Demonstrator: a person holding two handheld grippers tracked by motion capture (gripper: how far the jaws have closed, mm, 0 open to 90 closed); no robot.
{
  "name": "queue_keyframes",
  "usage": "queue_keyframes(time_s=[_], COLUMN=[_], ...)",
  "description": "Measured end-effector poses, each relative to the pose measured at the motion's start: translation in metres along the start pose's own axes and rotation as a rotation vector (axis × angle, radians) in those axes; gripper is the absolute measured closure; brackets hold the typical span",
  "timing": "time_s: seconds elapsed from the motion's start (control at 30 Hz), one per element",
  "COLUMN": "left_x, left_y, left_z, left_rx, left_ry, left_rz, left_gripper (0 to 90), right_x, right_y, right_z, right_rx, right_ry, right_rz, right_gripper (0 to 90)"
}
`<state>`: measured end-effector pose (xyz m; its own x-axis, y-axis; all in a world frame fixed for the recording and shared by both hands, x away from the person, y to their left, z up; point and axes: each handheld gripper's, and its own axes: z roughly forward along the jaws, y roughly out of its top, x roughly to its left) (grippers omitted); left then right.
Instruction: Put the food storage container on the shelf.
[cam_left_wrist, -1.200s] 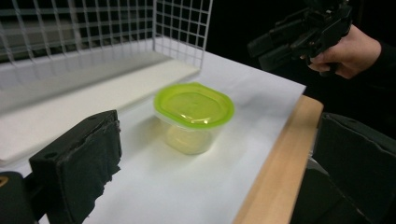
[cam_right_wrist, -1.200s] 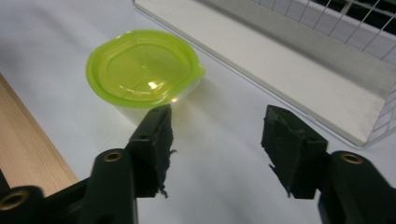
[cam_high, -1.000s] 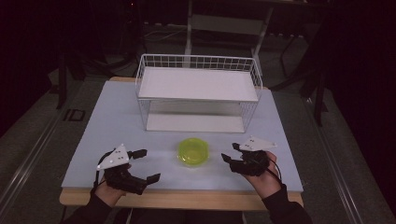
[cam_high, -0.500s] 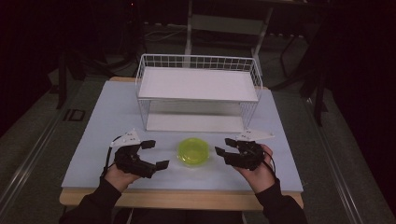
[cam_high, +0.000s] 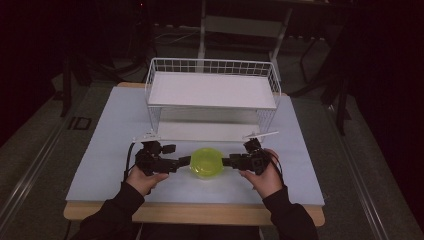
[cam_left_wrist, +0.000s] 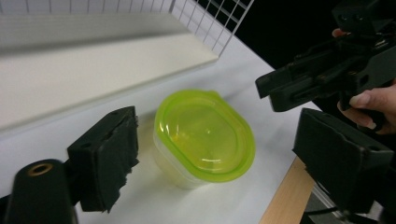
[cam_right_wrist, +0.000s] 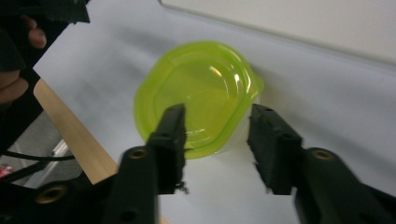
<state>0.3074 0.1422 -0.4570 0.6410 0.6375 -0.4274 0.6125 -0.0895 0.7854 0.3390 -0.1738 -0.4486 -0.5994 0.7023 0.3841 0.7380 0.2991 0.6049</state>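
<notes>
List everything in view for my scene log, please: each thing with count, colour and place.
container: one, clear with a yellow-green lid, near edge of the table, between the two grippers.
wire shelf: one, white, far half of the table.
table: one, pale top with a wooden front edge.
left gripper: one, black, left of the container, jaws open and just closing.
right gripper: one, black, right of the container, jaws open and just closing.
hands: two, dark sleeves, entering from the near edge.

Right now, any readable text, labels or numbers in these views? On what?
"ID": dark letters on the floor left of the table, in the high view; the reading is likely but small.
Nothing readable on the green lid, the tub under it, or the wire shelf.
</notes>
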Motion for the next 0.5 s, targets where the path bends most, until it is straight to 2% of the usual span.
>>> queue_keyframes(time_s=[0.03,0.07,0.1,0.13,0.17,0.27,0.3,0.37,0.47,0.5], left_x=[0.0,0.0,0.002,0.003,0.005,0.006,0.011,0.012,0.013,0.016], left_y=[0.0,0.0,-0.003,-0.003,-0.005,-0.006,-0.01,-0.012,-0.013,-0.015], left_z=[0.0,0.0,0.006,0.008,0.012,0.014,0.023,0.027,0.03,0.036], left_rx=[0.0,0.0,0.038,0.047,0.068,0.073,0.103,0.118,0.121,0.135], left_ry=[0.0,0.0,0.014,0.011,0.025,0.025,0.031,0.035,0.038,0.042], left_rz=[0.0,0.0,-0.039,-0.049,-0.068,-0.079,-0.116,-0.133,-0.143,-0.176], left_gripper=[15.9,15.9,20.7,21.2,21.4,22.8,26.5,34.3,37.5,38.8], right_x=[0.0,-0.002,-0.004,-0.005,-0.006,-0.009,-0.013,-0.016,-0.019,-0.021], right_y=[0.0,0.0,0.0,-0.001,-0.001,-0.001,-0.001,0.0,0.0,0.0], right_z=[0.0,0.003,0.008,0.01,0.011,0.014,0.017,0.018,0.02,0.023], right_rx=[0.0,0.005,0.025,0.026,0.026,0.03,0.035,0.037,0.041,0.042], right_ry=[0.0,0.013,-0.003,-0.019,-0.019,-0.025,-0.001,0.003,0.01,0.023], right_rz=[0.0,0.028,0.041,0.042,0.047,0.06,0.096,0.114,0.134,0.152], right_gripper=[58.4,58.4,57.5,57.4,57.0,57.2,58.3,59.0,59.0,59.9])
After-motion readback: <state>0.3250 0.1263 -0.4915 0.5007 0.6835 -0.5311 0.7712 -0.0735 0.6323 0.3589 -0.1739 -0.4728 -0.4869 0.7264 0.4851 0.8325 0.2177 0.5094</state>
